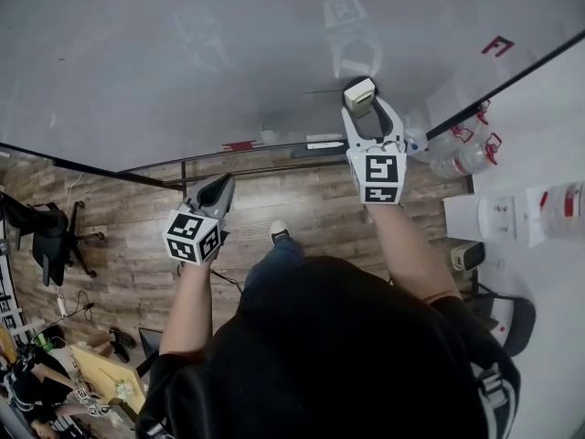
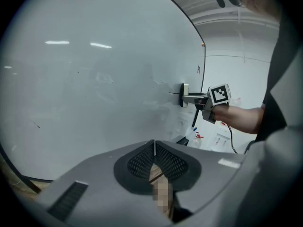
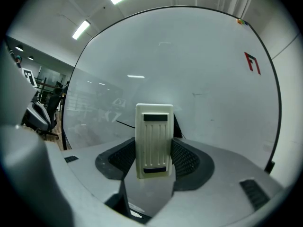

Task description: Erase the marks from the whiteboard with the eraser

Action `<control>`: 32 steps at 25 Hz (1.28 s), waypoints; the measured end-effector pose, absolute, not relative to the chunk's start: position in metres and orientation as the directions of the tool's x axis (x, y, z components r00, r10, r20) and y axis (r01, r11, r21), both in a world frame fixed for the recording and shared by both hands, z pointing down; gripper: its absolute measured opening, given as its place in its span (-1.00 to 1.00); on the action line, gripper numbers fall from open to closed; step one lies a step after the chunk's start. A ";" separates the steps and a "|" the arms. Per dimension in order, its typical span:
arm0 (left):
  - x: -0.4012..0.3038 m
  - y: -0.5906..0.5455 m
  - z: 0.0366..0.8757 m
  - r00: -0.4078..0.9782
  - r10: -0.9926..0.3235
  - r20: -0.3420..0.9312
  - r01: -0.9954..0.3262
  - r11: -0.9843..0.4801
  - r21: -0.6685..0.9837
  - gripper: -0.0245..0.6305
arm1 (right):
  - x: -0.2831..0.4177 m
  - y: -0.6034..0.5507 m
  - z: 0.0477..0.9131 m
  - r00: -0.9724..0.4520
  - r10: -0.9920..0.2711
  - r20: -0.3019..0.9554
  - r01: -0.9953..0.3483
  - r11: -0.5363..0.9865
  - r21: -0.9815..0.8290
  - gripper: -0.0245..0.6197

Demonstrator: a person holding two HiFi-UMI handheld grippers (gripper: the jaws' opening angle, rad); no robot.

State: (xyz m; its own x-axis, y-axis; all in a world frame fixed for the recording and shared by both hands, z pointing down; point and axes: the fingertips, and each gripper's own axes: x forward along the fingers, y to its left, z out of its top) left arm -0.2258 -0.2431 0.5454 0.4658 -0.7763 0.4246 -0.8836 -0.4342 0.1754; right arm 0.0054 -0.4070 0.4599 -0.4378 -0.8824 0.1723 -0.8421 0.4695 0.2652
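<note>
While the right gripper [image 1: 360, 110] fingers are clamping the eraser [image 3: 154, 141] by its long sides at the whiteboard [image 1: 183, 53] | left gripper [image 1: 217, 193] fingers are sitting closed, empty | red mark [image 3: 252, 63] is showing at 2 o'clock | eraser is probably handling light, stiff-backed, soft-faced.

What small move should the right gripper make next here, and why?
Probably slide the eraser slightly leftward across the whiteboard. The right gripper is shut on it, and a thin dark line sits just beside its left edge; the red mark lies farther off.
</note>
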 end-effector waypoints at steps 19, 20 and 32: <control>-0.239 -0.227 0.548 0.452 -0.779 0.435 -0.891 -0.420 0.174 -0.86 | -0.079 -0.387 0.460 -0.548 -0.814 0.190 -0.765 0.580 0.280 -0.21; -0.240 -0.226 0.548 0.452 -0.779 0.434 -0.891 -0.419 0.174 -0.86 | -0.085 -0.385 0.460 -0.555 -0.809 0.192 -0.758 0.587 0.285 -0.21; -0.263 -0.209 0.547 0.411 -0.802 0.434 -0.912 -0.371 0.177 -0.86 | -0.152 -0.366 0.474 -0.621 -0.748 0.235 -0.663 0.661 0.352 -0.21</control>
